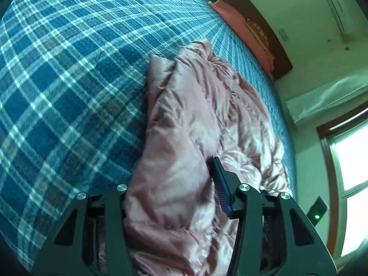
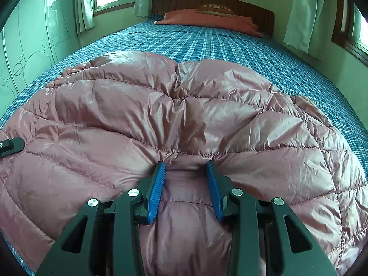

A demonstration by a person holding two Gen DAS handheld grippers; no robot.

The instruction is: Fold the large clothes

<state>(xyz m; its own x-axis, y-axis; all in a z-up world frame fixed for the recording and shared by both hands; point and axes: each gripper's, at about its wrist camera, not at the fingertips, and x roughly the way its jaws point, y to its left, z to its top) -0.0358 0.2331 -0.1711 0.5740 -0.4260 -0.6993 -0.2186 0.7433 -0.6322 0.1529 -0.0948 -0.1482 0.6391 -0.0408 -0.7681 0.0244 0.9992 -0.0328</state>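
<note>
Right wrist view: pink quilted down jacket (image 2: pixel 184 115) spread wide across the near part of a bed under a blue plaid bedspread (image 2: pixel 218 43), reaching almost from the left edge to the right edge. Right gripper (image 2: pixel 185 168) pressed into the jacket's near edge, jaws partly apart, a puffed fold of fabric bunched between the blue pads (image 2: pixel 157 191). Far off, an orange pillow (image 2: pixel 207 20) against a dark wooden headboard (image 2: pixel 253 7). Left wrist view: same jacket (image 1: pixel 184 149) lying crumpled, filling the left gripper (image 1: pixel 174 184); one blue pad (image 1: pixel 222 184) visible, the other hidden under fabric, jaws apart around a thick fold.
</note>
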